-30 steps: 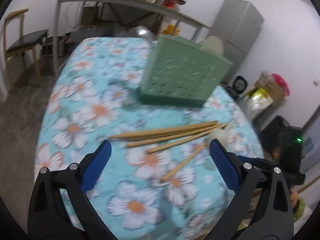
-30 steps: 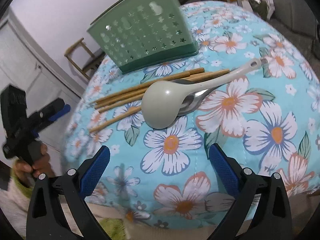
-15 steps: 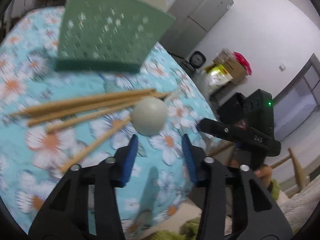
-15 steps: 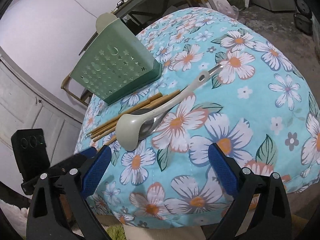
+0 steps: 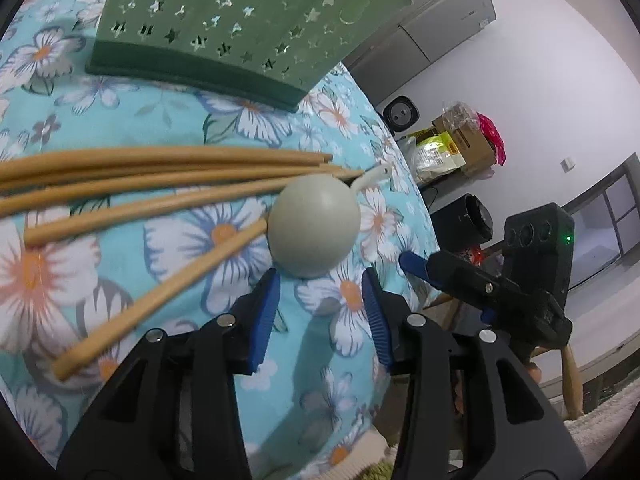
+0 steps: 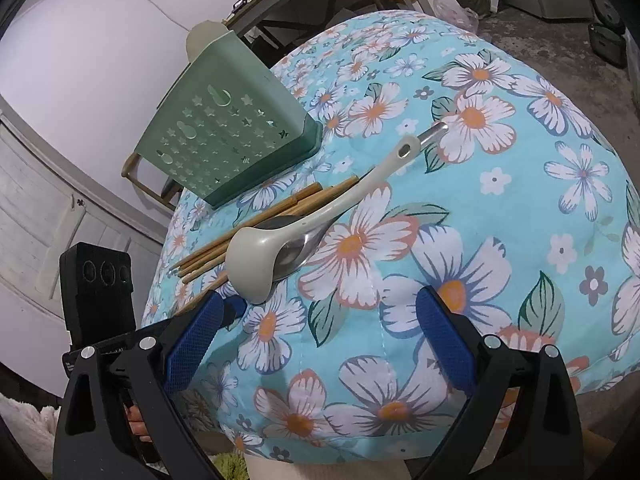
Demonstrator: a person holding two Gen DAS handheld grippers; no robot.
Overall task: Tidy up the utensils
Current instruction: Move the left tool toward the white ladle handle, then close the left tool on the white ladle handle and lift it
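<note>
Hovering just short of the pale spoon, the left claw has its blue pads part-way apart and easing wider, nothing between them; the spoon's rounded bowl sits right ahead of the tips, apart from them, so this looks like lining up for a pinch on the bowl end. The spoon lies bowl-down across the chopsticks, which fan out to the left of the claw, one stick running under the bowl; its handle points away beyond it. From the right claw's camera a steel spoon shows tucked beneath the pale one, so a grab may well catch both or nudge the sticks. The green caddy, with star cut-outs, stands beyond the sticks, farther ahead of the left claw, likely the place everything should end up; a pale utensil already pokes out of its top in the right view. The right claw waits wide open and empty, low at the table edge, the spoon ahead and slightly left of it. The surface is a padded blue cloth printed with white flowers, soft enough to let thin sticks sink a little. Around it: white walls, a grey fridge, boxes and bags on a bare floor.
</note>
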